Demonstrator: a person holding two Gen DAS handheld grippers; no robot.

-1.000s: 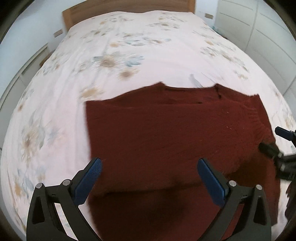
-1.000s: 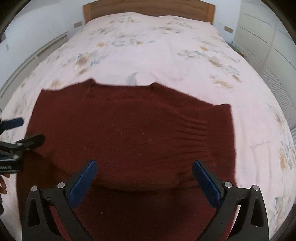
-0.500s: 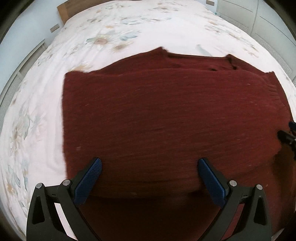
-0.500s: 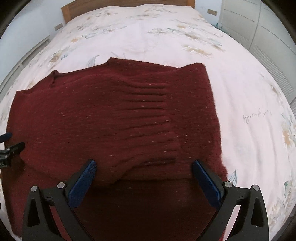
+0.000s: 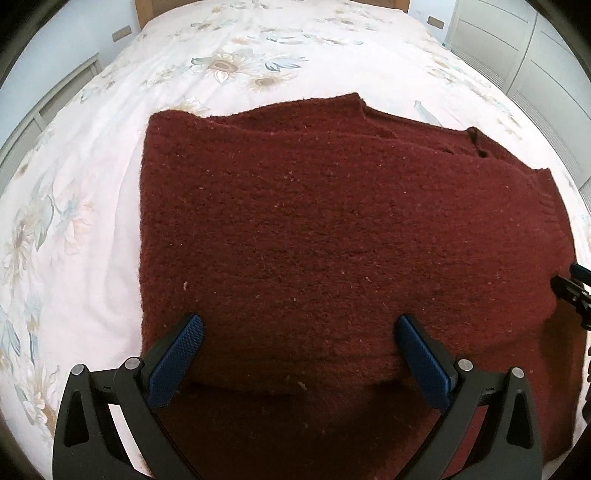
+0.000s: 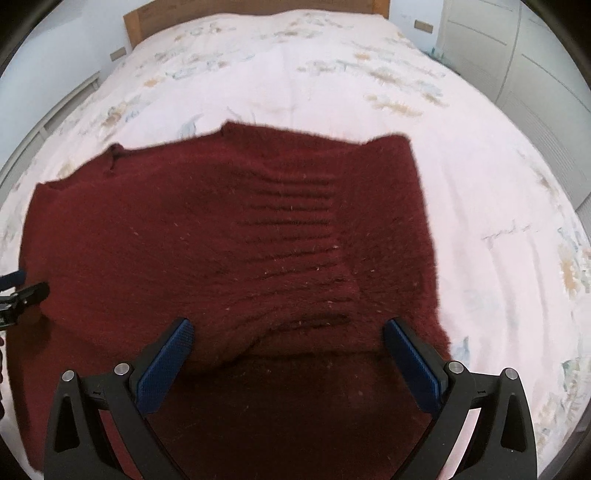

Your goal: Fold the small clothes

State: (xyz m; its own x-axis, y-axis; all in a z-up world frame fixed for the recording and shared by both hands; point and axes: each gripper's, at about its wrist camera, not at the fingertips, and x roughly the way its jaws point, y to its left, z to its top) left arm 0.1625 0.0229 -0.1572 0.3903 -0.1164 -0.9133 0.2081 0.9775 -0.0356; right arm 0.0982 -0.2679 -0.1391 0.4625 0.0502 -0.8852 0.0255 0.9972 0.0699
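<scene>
**Dark red sweater folded on the bed, both grippers wide open above it**

While you hold both grippers over the bed, the dark red knitted sweater (image 5: 332,229) lies flat on the flowered bed sheet (image 5: 229,66), and it fills the middle and the 6 o'clock part of both views. One layer of it is folded over the layer below; the folded edge runs across just in front of your fingers. In the right wrist view the sweater (image 6: 229,240) shows a ribbed band near the centre, and its right edge goes down toward 4 o'clock.

Your left gripper (image 5: 299,341) has its jaws spread wide, and it holds nothing; the blue pads (image 5: 176,360) stand above the knit near the folded edge, but I cannot tell if they touch it. Your right gripper (image 6: 288,343) is also spread wide with nothing between its pads (image 6: 164,365). In the left view the tip of the right gripper shows at 3 o'clock, at the sweater's edge.

Around the sweater, the sheet reaches to the wooden headboard (image 6: 251,9) at 12 o'clock. White wardrobe doors (image 6: 517,48) stand at 2 o'clock.
</scene>
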